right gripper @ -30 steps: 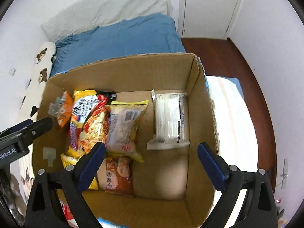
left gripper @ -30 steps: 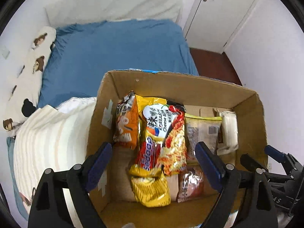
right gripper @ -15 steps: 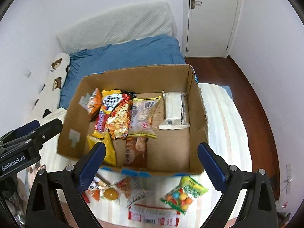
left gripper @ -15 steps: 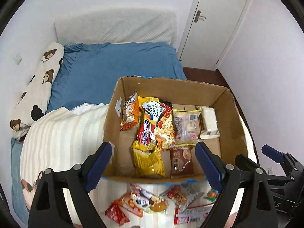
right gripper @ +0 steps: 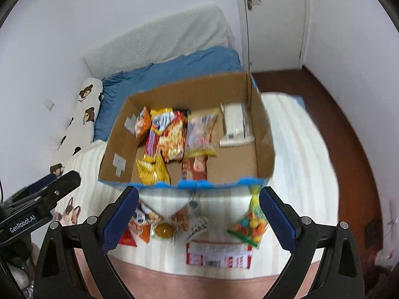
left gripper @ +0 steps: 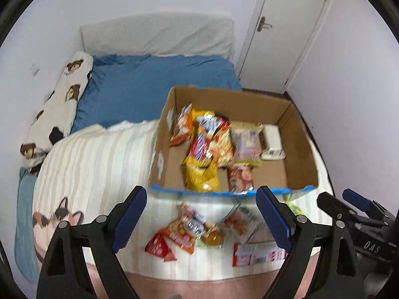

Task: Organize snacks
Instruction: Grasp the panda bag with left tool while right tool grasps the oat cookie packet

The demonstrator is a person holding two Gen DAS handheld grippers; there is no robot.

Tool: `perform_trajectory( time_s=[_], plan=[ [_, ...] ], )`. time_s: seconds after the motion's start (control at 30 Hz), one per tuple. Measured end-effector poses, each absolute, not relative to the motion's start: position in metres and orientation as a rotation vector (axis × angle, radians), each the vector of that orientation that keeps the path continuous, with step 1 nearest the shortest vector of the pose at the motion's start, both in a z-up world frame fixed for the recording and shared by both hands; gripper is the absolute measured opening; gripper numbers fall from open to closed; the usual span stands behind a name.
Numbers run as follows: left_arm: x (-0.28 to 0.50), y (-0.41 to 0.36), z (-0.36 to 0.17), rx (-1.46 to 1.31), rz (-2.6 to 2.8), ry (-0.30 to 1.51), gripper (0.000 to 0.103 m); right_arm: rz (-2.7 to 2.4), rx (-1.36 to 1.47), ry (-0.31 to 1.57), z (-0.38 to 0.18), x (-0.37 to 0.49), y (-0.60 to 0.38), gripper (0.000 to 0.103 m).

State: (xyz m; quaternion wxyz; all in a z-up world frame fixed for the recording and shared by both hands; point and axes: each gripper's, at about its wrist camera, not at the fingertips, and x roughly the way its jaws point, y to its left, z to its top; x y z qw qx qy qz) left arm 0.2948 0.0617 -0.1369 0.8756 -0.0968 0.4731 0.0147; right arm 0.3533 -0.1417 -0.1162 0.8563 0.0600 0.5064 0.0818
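Left wrist view: left gripper (left gripper: 200,218) fingers spread, nothing between them. Cardboard box (left gripper: 303,149) sits on the striped blanket (left gripper: 99,164), snack packets packed inside; loose snacks (left gripper: 197,229) lie just before its near wall.

Right wrist view: right gripper (right gripper: 198,219) fingers spread, empty. Candy bag (right gripper: 250,225) beside the box's near right corner.

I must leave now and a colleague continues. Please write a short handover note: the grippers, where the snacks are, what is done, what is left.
Left gripper: open, holds nothing.
Right gripper: open, holds nothing.
Cardboard box sits on the striped blanket; several snack packs lie inside, among them a white pack.
Left outside, in front of the box: candy bag, red-and-white pack, orange pack, a few more small packs.
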Motion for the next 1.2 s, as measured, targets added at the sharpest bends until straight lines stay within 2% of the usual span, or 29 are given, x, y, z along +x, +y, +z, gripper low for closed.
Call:
perform_trajectory(
  time_s=[0.23, 0.4, 0.53, 0.6, 0.67, 0.7, 0.73, 0.8, 1.03, 1.1, 1.17, 1.2],
  plan=[
    [0.286, 0.073, -0.221, -0.188, 0.055, 1.171, 0.090, 0.221, 0.232, 1.237, -0.200, 0.349, -0.140, 0.099],
    [0.300, 0.062, -0.283, -0.044, 0.015, 1.307, 0.090, 0.294, 0.051, 1.297, -0.249, 0.364, -0.111, 0.099],
    [0.316, 0.053, -0.309, 0.034, -0.045, 1.368, 0.090, 0.356, -0.123, 1.358, -0.283, 0.382, -0.085, 0.095],
    [0.325, 0.049, -0.318, 0.059, -0.068, 1.379, 0.090, 0.369, -0.179, 1.382, -0.297, 0.389, -0.077, 0.087],
    [0.334, 0.046, -0.325, 0.053, -0.100, 1.385, 0.089, 0.379, -0.174, 1.428, -0.310, 0.394, -0.074, 0.064],
    [0.337, 0.044, -0.327, 0.054, -0.105, 1.383, 0.080, 0.372, -0.149, 1.439, -0.314, 0.394, -0.075, 0.062],
    [0.338, 0.044, -0.329, 0.041, -0.111, 1.383, 0.063, 0.366, -0.118, 1.439, -0.315, 0.393, -0.078, 0.058],
    [0.339, 0.046, -0.334, -0.031, -0.119, 1.421, 0.051, 0.337, -0.071, 1.436, -0.314, 0.386, -0.084, 0.053],
    [0.305, 0.056, -0.345, -0.194, -0.058, 1.509, 0.051, 0.234, 0.167, 1.523, -0.320, 0.343, -0.119, 0.053],
    [0.297, 0.056, -0.350, -0.212, -0.056, 1.531, 0.052, 0.244, 0.201, 1.552, -0.324, 0.337, -0.122, 0.058],
    [0.293, 0.056, -0.358, -0.236, -0.055, 1.543, 0.054, 0.232, 0.193, 1.546, -0.325, 0.337, -0.124, 0.072],
    [0.293, 0.057, -0.361, -0.247, -0.049, 1.547, 0.054, 0.234, 0.175, 1.545, -0.327, 0.338, -0.123, 0.073]
  ],
)
